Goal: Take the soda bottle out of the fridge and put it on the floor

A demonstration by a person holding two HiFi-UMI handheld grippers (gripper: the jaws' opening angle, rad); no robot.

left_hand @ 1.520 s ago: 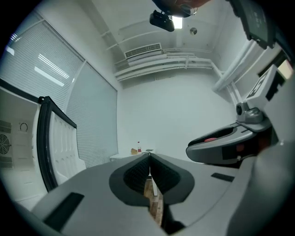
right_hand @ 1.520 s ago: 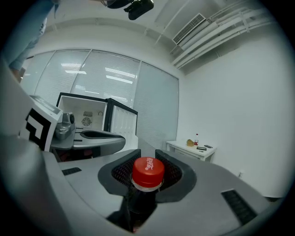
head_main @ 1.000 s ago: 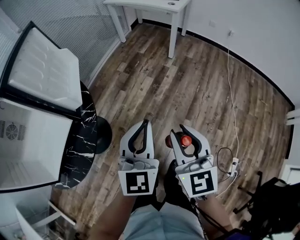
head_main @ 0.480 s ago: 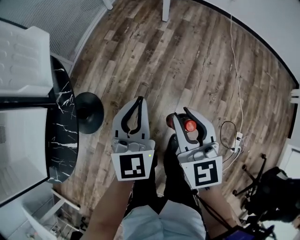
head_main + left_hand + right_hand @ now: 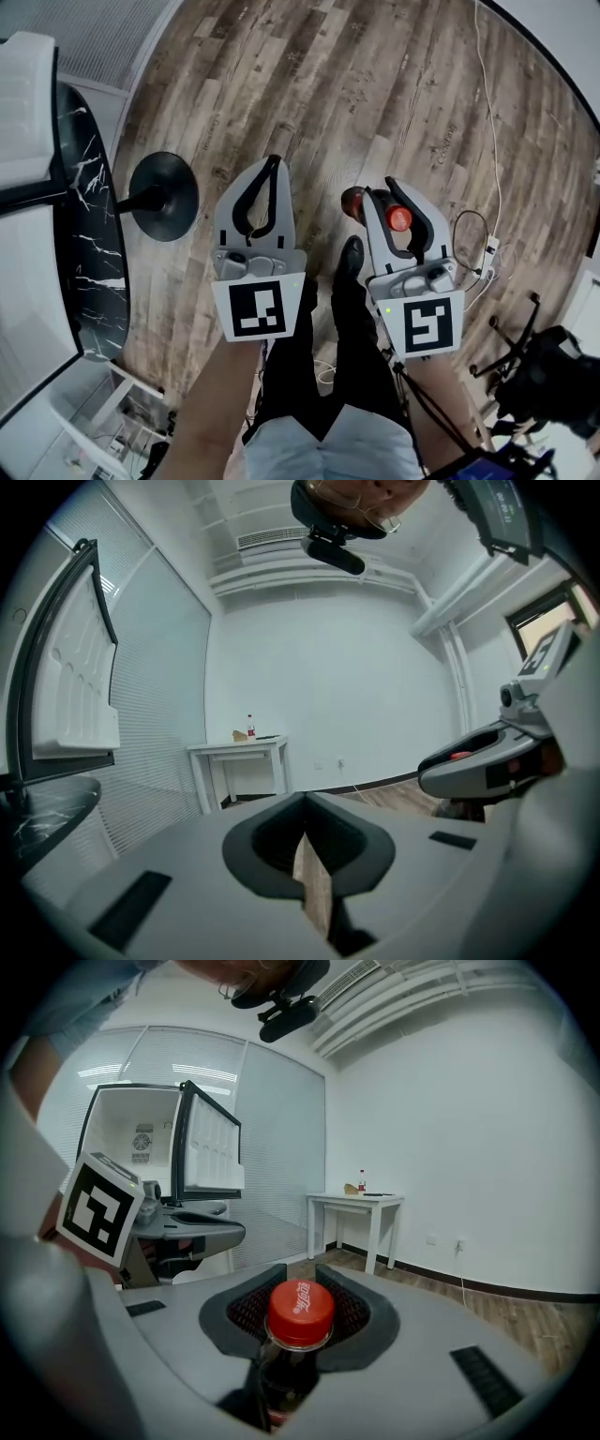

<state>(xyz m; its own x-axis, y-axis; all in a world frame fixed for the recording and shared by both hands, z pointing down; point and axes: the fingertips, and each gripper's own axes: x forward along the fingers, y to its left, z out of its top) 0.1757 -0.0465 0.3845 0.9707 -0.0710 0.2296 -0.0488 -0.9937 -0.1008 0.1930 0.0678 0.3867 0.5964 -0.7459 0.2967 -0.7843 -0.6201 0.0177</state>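
- Head view: both tongs sit lower over the wooden floor [image 5: 309, 84] than a second ago, and the planks look larger. The white table that stood at the top of the frame is gone from it, and the fridge [image 5: 33, 281] has slid to the left edge, beside the black marbled surface [image 5: 89, 234] and its round base [image 5: 161, 197].
- Left tongs [image 5: 273, 161], left of centre, are pressed together and carry nothing, as before.
- Right tongs [image 5: 386, 187], right of centre, still pinch the soda bottle [image 5: 398, 218] by the neck. Its red cap shows between the jaws and its dark body hangs below them, above the floor beside a black shoe [image 5: 352, 253].
- Left gripper view: left tongs [image 5: 306, 803] meet at the tips, with only a sliver of floor showing behind them. The right tongs [image 5: 478, 766] show at the right edge, the fridge door [image 5: 80, 686] at the left and a white table [image 5: 239, 752] by the far wall.
- Right gripper view: right tongs [image 5: 300, 1274] clamp the soda bottle [image 5: 300, 1314] just under its cap, at lower centre. The open fridge [image 5: 141, 1138] stands at the left, behind the left tongs [image 5: 187, 1232].
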